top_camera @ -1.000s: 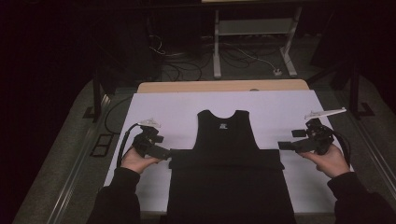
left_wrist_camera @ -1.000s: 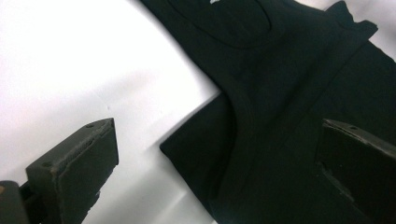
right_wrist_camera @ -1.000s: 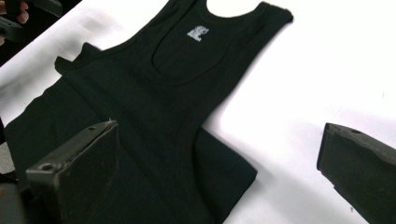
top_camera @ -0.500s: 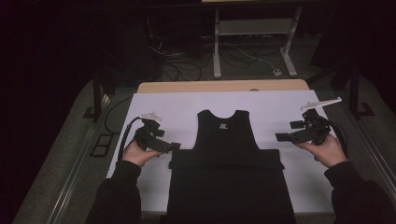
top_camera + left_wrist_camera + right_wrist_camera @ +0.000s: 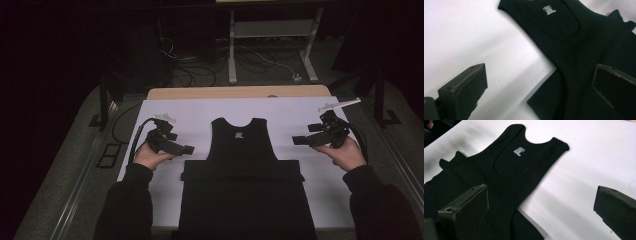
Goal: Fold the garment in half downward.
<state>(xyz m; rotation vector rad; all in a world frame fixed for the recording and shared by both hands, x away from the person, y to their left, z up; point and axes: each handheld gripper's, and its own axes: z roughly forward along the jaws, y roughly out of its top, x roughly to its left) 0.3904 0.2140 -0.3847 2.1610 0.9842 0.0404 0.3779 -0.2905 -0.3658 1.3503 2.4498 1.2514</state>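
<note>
A black sleeveless top point(image 5: 242, 145) lies flat on the white table cover point(image 5: 195, 115), neck away from me, a small pale label point(image 5: 239, 134) inside the neckline. Its lower part point(image 5: 245, 200) is folded into a wider dark band. My left gripper point(image 5: 189, 148) hovers just left of the top, open, jaws pointing right; the top point(image 5: 579, 37) lies beyond its jaws. My right gripper point(image 5: 295, 140) hovers just right of the top, open, jaws pointing left, with the garment point(image 5: 506, 167) and label point(image 5: 519, 151) ahead of it. Neither holds anything.
The white cover sits on a wooden tabletop whose far edge point(image 5: 240, 92) shows. Beyond it stand a metal table frame point(image 5: 272, 35) and loose cables point(image 5: 250, 62) on the dark floor. A black cable point(image 5: 137, 137) trails from my left gripper.
Both grippers have lifted off the garment's sides and moved slightly away from me. The top lies as before.
</note>
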